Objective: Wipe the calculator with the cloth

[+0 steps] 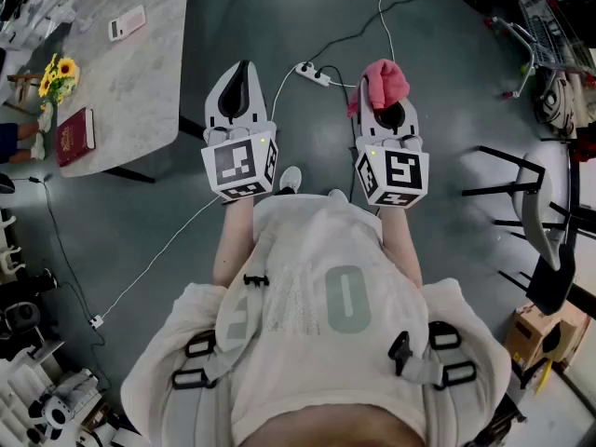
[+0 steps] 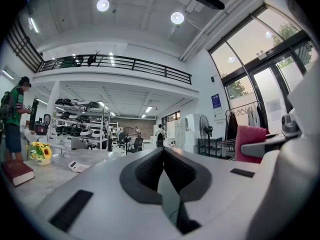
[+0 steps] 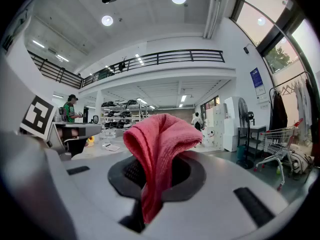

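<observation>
Cloth (image 3: 159, 149) sits clamped in my right gripper (image 1: 387, 102). My left gripper (image 1: 243, 71) is closed on nothing, well apart from the calculator (image 1: 127, 22)

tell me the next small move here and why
Probably step left toward the table: the right tool grips the cloth, but the calculator lies on that table, well away from the tool.

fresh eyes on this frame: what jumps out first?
The pink cloth stands out, bunched between the fingers of the right gripper near the top centre of the head view. The left gripper beside it is shut and empty. The calculator lies well away on the grey table, upper left, near a red book and sunflowers.
</observation>
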Motion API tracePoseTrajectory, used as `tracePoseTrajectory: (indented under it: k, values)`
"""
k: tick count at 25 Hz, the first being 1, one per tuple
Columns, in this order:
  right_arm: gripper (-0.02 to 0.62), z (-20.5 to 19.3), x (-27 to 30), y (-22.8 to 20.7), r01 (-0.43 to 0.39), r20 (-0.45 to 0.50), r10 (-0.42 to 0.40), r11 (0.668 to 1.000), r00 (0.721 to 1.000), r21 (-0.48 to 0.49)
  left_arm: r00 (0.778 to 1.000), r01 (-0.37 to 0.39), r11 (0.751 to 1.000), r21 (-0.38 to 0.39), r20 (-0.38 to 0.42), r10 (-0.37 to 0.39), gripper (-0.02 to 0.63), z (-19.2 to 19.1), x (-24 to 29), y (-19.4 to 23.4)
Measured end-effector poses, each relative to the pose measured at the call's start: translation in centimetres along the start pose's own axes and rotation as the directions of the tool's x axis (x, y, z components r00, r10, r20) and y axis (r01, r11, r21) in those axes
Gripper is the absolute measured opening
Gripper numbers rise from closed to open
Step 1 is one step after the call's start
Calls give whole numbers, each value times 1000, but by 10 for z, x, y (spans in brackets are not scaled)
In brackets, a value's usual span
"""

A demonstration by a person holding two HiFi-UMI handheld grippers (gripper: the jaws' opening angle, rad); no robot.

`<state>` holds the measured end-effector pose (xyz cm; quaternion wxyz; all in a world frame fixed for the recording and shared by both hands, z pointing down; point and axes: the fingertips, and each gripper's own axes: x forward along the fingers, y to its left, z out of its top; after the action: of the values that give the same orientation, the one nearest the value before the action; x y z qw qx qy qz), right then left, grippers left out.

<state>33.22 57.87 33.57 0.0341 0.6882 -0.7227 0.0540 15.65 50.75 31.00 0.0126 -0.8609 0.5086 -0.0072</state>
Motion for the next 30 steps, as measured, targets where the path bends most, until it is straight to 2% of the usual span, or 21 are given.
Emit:
tracePoseTrajectory:
  k: [6, 11, 20, 25, 30]
  values:
    - [53, 2, 16, 6, -21, -8, 21, 1000, 1000, -7, 1000, 4, 1000, -10, 1, -4, 21, -2, 12, 12]
    - [52, 8, 37, 15, -41, 5, 41, 998, 999, 47, 1000, 12, 999, -31, 16, -12, 21, -3, 22, 29]
    - [54, 14, 75, 30, 43, 15, -44, 998, 999, 41, 999, 47, 996, -72, 25, -46, 21, -11, 51, 86]
    - [55, 7, 92, 36, 51, -1, -51, 997, 999, 59, 1000, 8, 994, -105, 30, -5, 21, -19, 70, 124]
    - [55, 15, 114, 26, 56, 12, -57, 995, 998, 83, 1000, -18, 996, -88, 12, 19, 21, -24, 96, 145]
